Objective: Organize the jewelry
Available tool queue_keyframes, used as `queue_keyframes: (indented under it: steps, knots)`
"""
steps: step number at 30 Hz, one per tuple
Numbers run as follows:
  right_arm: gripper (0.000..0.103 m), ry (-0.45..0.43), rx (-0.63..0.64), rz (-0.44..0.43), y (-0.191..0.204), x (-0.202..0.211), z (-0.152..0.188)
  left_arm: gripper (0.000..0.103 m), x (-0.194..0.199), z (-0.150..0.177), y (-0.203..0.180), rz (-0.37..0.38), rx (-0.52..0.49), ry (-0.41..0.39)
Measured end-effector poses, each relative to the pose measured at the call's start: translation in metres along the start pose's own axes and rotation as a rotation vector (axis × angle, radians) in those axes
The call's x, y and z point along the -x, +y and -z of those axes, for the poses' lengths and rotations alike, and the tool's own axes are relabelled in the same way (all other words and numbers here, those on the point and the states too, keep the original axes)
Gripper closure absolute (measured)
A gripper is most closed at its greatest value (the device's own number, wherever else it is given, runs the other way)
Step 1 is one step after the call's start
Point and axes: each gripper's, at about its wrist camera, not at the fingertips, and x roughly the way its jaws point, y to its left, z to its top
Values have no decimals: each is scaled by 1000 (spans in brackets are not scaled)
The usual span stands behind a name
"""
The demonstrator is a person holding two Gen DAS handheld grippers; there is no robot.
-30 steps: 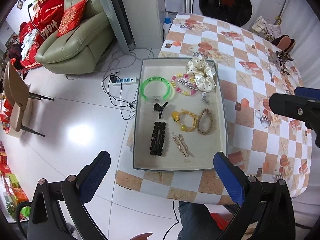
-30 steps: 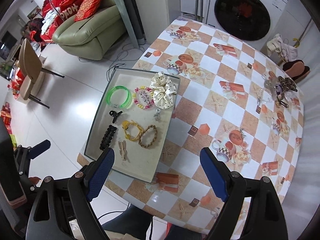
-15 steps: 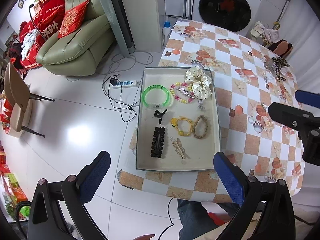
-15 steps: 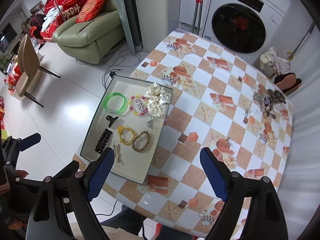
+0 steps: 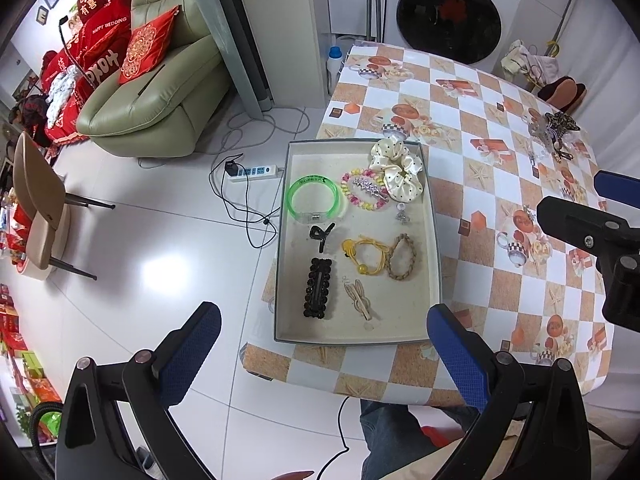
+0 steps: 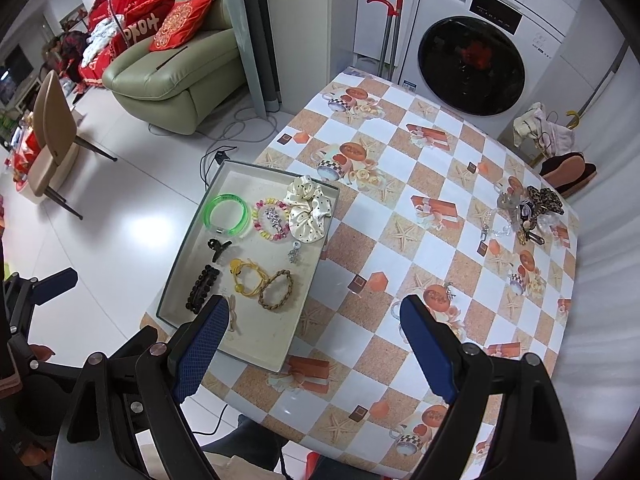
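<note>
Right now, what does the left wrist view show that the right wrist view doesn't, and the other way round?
Only the left wrist view shows the whole power strip on the floor and the white bottle beside the table.

Only the right wrist view shows the washing machine's control panel and the small charm lying loose on the tablecloth.

Both show the tray of hair accessories with the green bangle, the sofa, and the far pile of jewelry.

far jewelry pile (image 6: 524, 216) indistinct, beige clip (image 6: 231, 318) half hidden
</note>
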Motion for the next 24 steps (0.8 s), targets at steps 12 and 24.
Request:
queue_keyframes:
  steps: [12, 24]
  knots:
    - [14, 8, -7, 5, -1, 2, 1, 0, 0, 2, -1, 3, -10, 5]
    - [14, 7, -7, 6, -1, 3, 2, 0, 0, 3, -3, 3, -15, 5]
